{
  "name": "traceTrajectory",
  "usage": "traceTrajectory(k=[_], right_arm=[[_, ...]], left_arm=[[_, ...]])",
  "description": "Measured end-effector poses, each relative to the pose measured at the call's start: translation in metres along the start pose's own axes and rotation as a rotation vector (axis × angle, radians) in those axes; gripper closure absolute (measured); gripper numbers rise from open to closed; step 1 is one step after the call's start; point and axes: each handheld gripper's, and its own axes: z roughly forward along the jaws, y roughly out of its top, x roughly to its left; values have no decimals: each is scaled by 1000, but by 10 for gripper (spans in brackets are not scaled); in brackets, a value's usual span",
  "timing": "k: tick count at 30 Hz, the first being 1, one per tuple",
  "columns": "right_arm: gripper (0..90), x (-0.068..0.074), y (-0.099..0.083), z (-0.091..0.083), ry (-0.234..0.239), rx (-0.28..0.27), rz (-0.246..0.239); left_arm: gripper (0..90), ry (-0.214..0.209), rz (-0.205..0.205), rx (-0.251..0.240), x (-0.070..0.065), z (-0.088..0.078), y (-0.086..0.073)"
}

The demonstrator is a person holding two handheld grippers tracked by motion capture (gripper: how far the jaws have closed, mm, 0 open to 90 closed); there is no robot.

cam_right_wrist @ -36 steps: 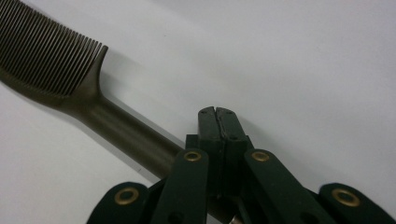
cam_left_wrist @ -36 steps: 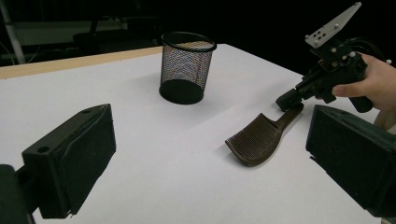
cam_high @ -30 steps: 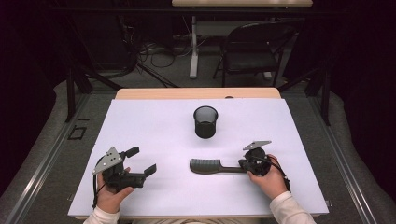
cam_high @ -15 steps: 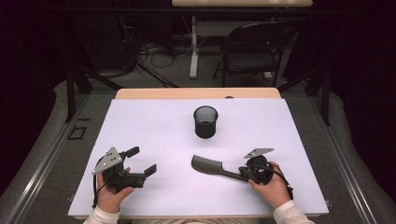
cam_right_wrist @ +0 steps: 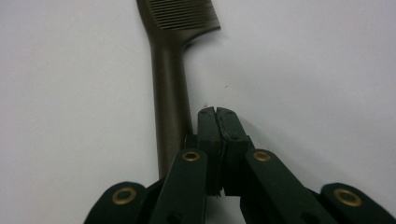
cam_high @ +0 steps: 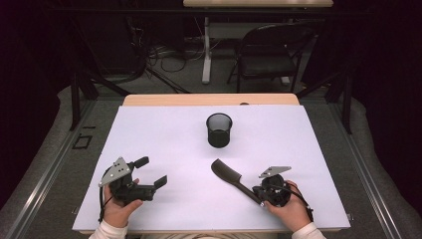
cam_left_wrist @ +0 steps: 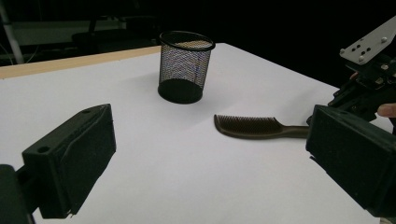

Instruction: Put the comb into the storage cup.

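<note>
Right claw (cam_right_wrist: 217, 112) is pressed together beside the comb (cam_right_wrist: 170, 84), not pinching it; light, stiff, slick plastic, best gripped mid-handle. Left claw (cam_high: 152, 172) is spread.

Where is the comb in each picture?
High view: the comb lies low and right of the middle, slanting toward the right gripper.
Left gripper view: right of the middle, lying level on the white sheet.
Right gripper view: top middle, its handle running down beside the closed fingers.
Shared landmark: the comb's teeth; the mesh cup shows in the high and left gripper views.
</note>
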Motion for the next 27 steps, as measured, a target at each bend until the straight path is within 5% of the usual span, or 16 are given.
traceTrajectory(k=[14,27], right_arm=[[844,-2,3,-5,1,-32,7],[679,-1,7,-12,10,-81,16]], left_arm=[[17,0,-2,1,0,0,0],[16,-1,-3,0,0,1,0]])
